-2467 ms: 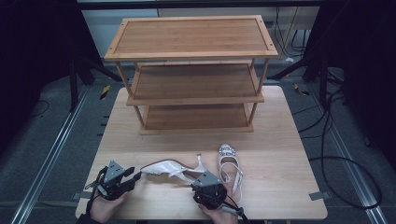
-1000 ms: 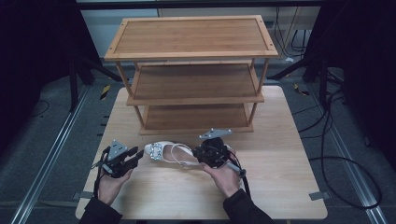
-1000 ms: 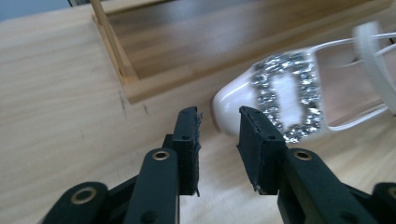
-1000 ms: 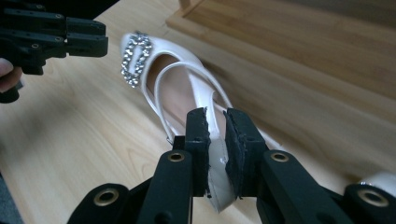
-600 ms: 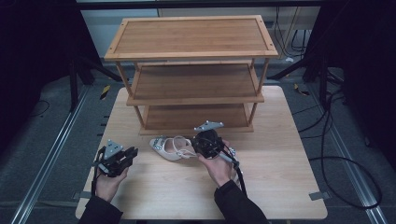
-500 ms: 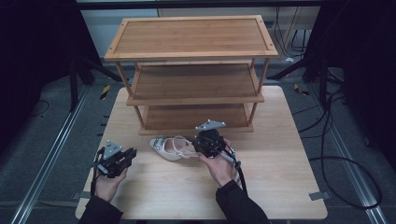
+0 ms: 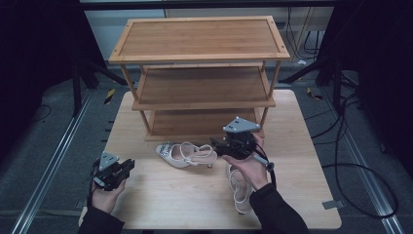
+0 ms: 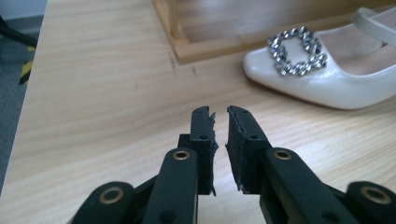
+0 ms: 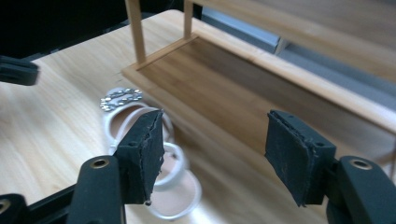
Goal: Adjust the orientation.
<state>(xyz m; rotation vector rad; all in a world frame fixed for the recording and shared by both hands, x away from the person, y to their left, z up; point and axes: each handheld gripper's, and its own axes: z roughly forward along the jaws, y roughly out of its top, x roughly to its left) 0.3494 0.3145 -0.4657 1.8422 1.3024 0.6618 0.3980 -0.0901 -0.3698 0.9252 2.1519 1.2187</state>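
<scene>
A white heeled shoe (image 7: pixel 185 155) with a rhinestone buckle stands on the wooden table (image 7: pixel 160 200), just in front of the rack's bottom shelf (image 7: pixel 199 122). My right gripper (image 7: pixel 217 145) hovers by its heel. Its jaws have just been opening and stand wide in the right gripper view (image 9: pixel 215 126), with the shoe (image 9: pixel 140 116) below them and touching neither pad. A second white shoe (image 7: pixel 238 187) lies beside the right hand. My left gripper (image 7: pixel 126 166) sits shut and empty at the front left. In its own view the left gripper (image 8: pixel 220 114) points at the shoe's toe (image 8: pixel 327 88).
A three-tier bamboo rack (image 7: pixel 199 39) fills the back half of the table, with all its shelves bare. Dark stands and cables (image 7: pixel 355 165) lie on the floor around the table. Bare tabletop stretches between the two hands.
The right gripper carried the shoe toward the rack, set it down, opened and rose off it. The left gripper shut and drew back slightly to the left.
</scene>
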